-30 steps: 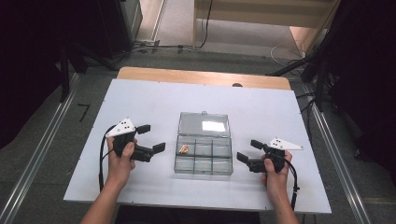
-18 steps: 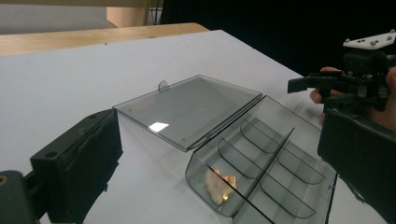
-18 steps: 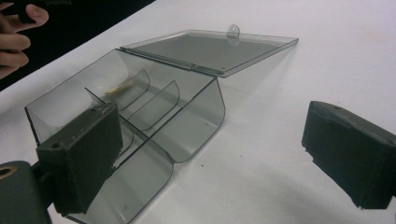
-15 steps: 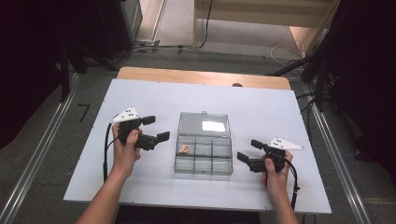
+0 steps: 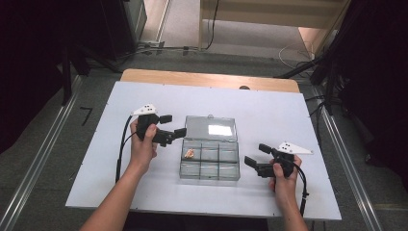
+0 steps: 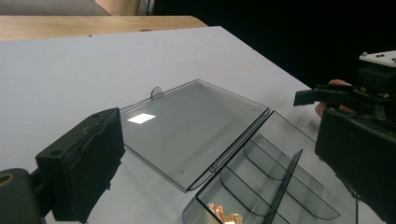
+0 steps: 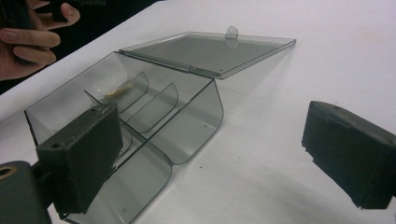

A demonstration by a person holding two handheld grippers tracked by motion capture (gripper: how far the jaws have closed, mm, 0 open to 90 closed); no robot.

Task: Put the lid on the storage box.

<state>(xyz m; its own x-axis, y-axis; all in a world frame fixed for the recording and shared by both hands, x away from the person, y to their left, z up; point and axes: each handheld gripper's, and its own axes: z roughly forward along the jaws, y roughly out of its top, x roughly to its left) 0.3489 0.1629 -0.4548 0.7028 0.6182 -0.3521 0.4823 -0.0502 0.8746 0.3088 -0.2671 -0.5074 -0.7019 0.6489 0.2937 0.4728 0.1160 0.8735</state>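
A clear plastic compartment box (image 5: 210,163) sits mid-table, its lid (image 5: 211,128) swung back flat on the far side. Small copper-coloured pieces (image 5: 190,154) lie in its far-left compartment (image 6: 224,218). My left gripper (image 5: 174,125) is held just left of the lid's corner, open and empty, its jaws pointing at the box. In the left gripper view the lid (image 6: 187,126) lies between its wide-apart jaws. My right gripper (image 5: 256,155) stands open to the right of the box, apart from it. The right gripper view has the box (image 7: 140,116) behind its left jaw.
The white table top (image 5: 288,115) stretches around the box, with a wooden strip (image 5: 207,79) along its far edge. Cables trail from both grippers toward the near edge. Dark floor and metal rails flank the table.
My left gripper has moved away from the person and to the right, closer to the box lid's left corner. The right gripper and the box have stayed put.
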